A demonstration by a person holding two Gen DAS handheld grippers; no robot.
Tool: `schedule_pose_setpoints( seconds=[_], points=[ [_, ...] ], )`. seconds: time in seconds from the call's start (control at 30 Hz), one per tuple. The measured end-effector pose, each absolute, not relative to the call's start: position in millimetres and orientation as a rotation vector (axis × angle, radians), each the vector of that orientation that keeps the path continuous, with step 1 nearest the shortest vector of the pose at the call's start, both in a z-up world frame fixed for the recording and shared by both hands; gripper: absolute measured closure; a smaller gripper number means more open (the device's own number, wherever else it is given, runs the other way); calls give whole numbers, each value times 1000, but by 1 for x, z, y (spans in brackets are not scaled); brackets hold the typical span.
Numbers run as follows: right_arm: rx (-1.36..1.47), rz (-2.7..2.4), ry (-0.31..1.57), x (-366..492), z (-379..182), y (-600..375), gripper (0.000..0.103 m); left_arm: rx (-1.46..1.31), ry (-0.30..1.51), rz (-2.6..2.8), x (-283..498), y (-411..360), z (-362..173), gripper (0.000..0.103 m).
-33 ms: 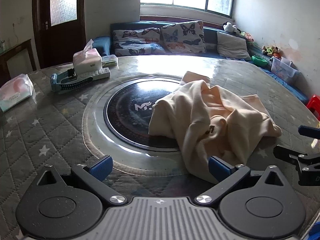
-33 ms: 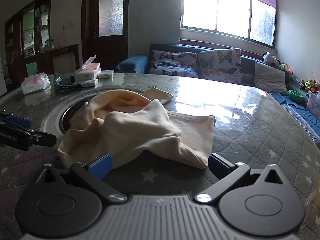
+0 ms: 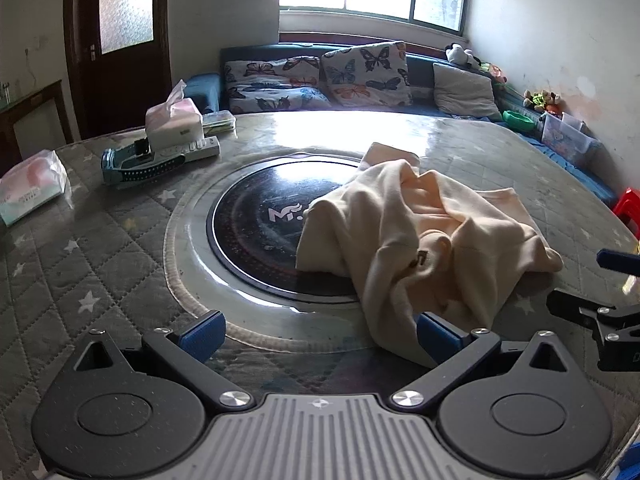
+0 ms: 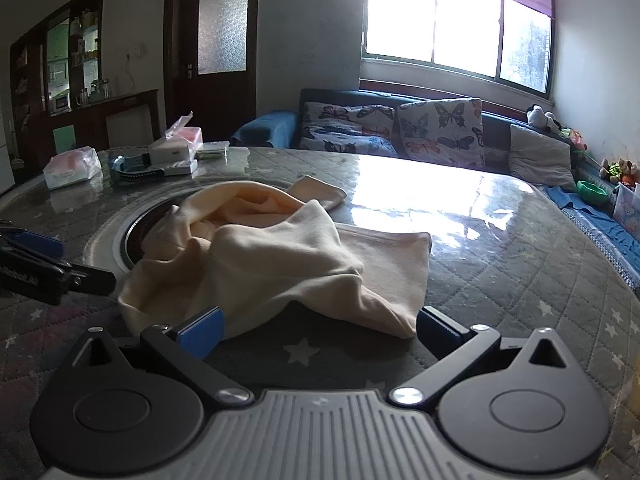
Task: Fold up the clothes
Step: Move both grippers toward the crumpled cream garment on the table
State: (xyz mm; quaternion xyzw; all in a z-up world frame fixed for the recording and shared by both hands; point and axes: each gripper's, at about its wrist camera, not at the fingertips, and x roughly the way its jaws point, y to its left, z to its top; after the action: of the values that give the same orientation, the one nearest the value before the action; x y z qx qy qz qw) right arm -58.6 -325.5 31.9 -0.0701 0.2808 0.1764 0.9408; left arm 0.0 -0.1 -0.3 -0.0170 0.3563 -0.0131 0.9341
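Quilted tabletop (image 3: 60,280): crumpled cream garment (image 3: 420,240), unfolded, just ahead of left gripper (image 3: 318,334) and right gripper (image 4: 318,330); both jaws wide, empty.

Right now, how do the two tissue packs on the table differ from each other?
The near pack lies low and flat at the table's edge; the far pack stands taller, beside the remote. A tissue sticks up from the far pack; none shows from the near pack. The near pack lies alone; the far pack sits among other items. Both are white and pink.
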Motion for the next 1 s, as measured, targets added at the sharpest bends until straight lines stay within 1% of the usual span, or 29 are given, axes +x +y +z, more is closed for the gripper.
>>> schedule_pose_setpoints(
  seconds=[0.5, 0.67, 0.73, 1.0],
  points=[
    [-162, 357, 551, -72, 42, -323, 0, -13, 754, -6, -2, -9, 0, 0],
    [-151, 354, 550, -72, 45, -325, 2, -9, 751, -1, 2, -10, 1, 0],
    [-146, 354, 557, -68, 44, -325, 5, -9, 744, -8, 4, -10, 3, 0],
    [-142, 363, 566, -58, 50, -324, 7, -7, 716, -35, 11, -12, 9, 0]
  ],
)
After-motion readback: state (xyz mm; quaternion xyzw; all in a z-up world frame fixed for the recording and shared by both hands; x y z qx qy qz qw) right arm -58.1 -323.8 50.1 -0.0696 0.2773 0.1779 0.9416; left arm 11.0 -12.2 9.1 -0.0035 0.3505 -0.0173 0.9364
